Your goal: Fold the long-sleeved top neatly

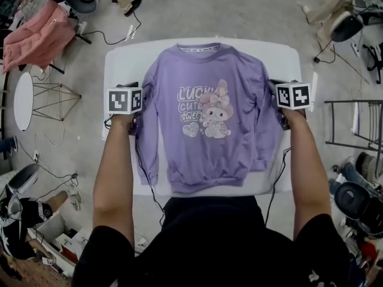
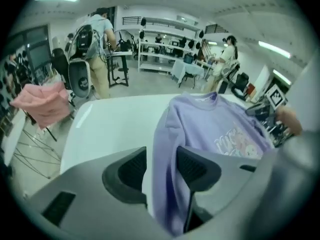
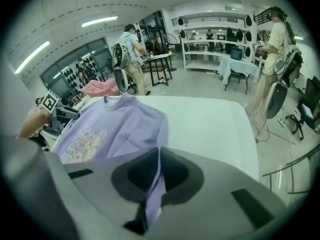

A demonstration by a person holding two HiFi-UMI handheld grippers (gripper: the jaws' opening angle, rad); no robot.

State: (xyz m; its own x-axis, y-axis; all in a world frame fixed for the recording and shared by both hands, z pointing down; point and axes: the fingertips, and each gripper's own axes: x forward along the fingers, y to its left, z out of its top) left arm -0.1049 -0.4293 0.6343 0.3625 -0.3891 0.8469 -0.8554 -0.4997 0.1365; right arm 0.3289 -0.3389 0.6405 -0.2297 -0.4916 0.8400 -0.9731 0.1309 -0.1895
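Purple long-sleeved top (image 1: 206, 118) lies flat, print up, on the white table (image 1: 119, 64), collar away from the person. Right gripper (image 3: 157, 176) is clamped on the right sleeve (image 1: 270, 130). Left gripper (image 2: 161, 169) stands wide, left sleeve (image 1: 148, 142) between its pads but unpinched (only one side is secured). Judgement: pinch the left at a matching height, then carry both sleeves inward evenly, keeping the body flat.

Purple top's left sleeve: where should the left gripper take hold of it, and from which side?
I would take the left sleeve at its outer edge near the upper arm, coming from the left side of the table. It lies flat beside the body with that edge free, between the open left gripper's jaws.
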